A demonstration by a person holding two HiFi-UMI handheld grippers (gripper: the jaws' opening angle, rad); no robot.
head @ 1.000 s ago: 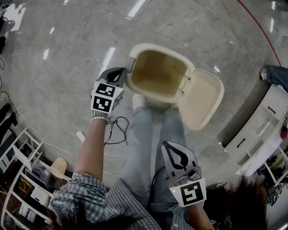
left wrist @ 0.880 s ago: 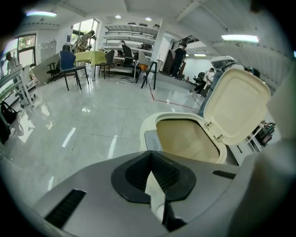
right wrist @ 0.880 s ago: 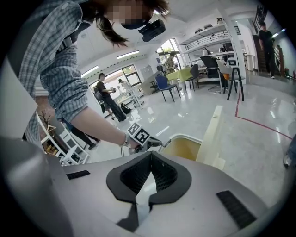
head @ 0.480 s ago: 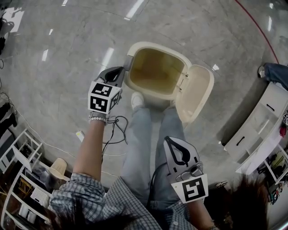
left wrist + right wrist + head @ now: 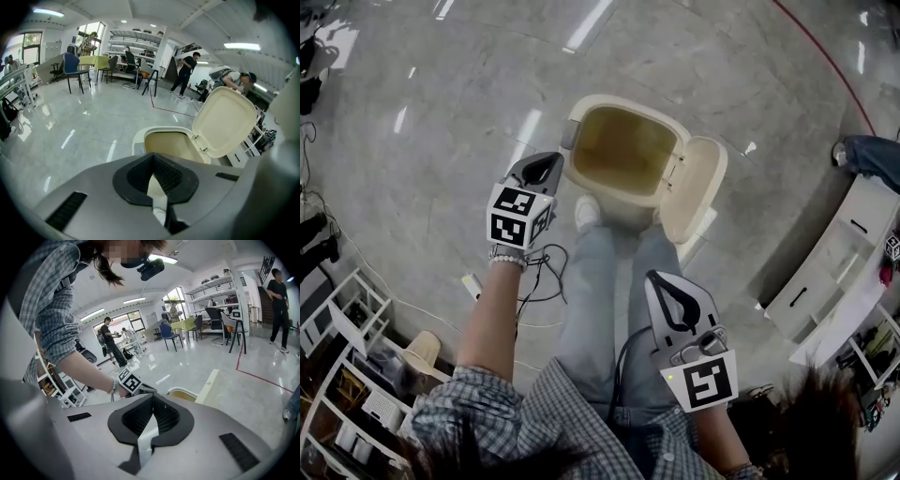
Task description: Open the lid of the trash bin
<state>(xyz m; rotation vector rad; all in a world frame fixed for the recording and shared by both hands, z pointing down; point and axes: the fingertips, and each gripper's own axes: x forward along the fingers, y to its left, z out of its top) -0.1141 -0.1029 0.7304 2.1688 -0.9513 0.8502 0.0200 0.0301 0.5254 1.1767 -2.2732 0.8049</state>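
The trash bin [image 5: 614, 101] stands on the floor [image 5: 441, 112] just beyond the person's shoes, mouth bare and nothing showing inside. Its lid [image 5: 692, 187] is up, hinged on the right side and standing roughly on edge, inner face toward the opening. The opening looks done, or nearly. What seems to matter now is that the lid rests past upright on its hinge so it cannot drop back; a light push on its inner face would settle that.

The left tongs [image 5: 551, 163] hover just left of the bin's left rim, tips pressed together on nothing. I cannot tell whether they touch the rim. The right tongs [image 5: 656, 279] hang near the person's legs, well short of the bin, likewise pinched together and empty.
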